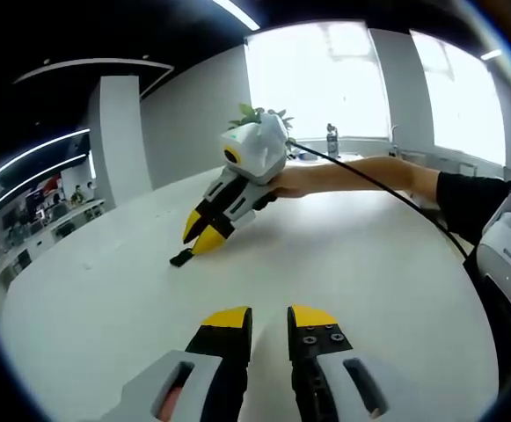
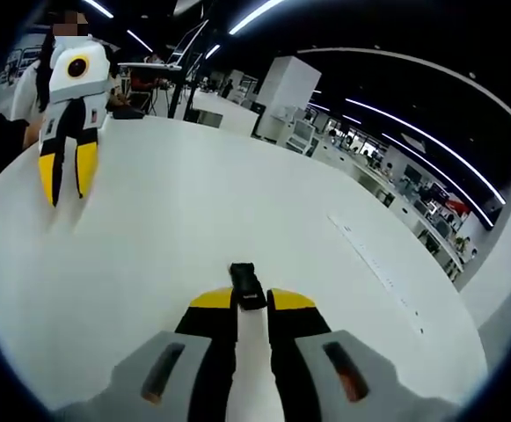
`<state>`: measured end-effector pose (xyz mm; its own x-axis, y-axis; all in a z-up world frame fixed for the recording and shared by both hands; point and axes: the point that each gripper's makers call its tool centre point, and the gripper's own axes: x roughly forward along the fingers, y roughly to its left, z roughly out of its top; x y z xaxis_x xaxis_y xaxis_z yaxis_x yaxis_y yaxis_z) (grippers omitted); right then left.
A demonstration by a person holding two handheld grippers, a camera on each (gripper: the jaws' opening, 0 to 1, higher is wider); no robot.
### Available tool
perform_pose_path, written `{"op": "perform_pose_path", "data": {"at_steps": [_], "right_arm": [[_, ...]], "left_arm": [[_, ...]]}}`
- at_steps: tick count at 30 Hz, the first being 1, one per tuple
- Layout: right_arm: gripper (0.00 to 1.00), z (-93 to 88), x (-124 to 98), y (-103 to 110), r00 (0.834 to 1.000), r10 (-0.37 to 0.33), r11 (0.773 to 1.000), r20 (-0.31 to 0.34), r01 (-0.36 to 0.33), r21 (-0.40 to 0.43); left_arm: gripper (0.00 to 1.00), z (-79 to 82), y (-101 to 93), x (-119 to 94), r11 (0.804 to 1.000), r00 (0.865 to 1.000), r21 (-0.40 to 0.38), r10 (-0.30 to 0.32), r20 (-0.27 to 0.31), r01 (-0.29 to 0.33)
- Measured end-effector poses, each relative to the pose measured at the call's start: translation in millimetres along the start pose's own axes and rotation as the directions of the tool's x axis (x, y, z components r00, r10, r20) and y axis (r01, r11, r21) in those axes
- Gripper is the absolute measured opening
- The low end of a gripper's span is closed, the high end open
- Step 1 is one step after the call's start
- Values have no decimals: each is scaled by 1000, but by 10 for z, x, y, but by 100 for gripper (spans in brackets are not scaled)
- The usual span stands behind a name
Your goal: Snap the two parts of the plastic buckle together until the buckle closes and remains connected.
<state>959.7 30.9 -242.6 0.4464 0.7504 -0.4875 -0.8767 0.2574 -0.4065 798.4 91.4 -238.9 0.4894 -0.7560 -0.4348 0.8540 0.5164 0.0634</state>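
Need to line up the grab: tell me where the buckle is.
The black buckle lies on the white table, right at the right hand-held gripper tips; in the left gripper view, beside those tips.

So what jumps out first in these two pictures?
A yellow-tipped claw, the right one, held by a hand, points down at a small black buckle piece on the big white table. In the right gripper view the other claw hovers over the table at upper left.
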Motion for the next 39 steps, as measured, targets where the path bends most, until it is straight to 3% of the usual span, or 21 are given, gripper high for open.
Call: {"op": "perform_pose_path", "data": {"at_steps": [22, 33, 39], "right_arm": [[13, 106, -183, 33, 998, -26, 999, 57, 24, 28], [14, 190, -303, 283, 995, -2, 998, 97, -4, 63], [14, 183, -357, 329, 996, -13, 994, 83, 4, 112]], "left_arm": [[15, -5, 40, -9, 1000, 1000, -6, 20, -2, -20], [15, 1, 55, -15, 1000, 1000, -6, 28, -3, -28], [15, -2, 85, -30, 999, 999, -8, 42, -8, -42]]}}
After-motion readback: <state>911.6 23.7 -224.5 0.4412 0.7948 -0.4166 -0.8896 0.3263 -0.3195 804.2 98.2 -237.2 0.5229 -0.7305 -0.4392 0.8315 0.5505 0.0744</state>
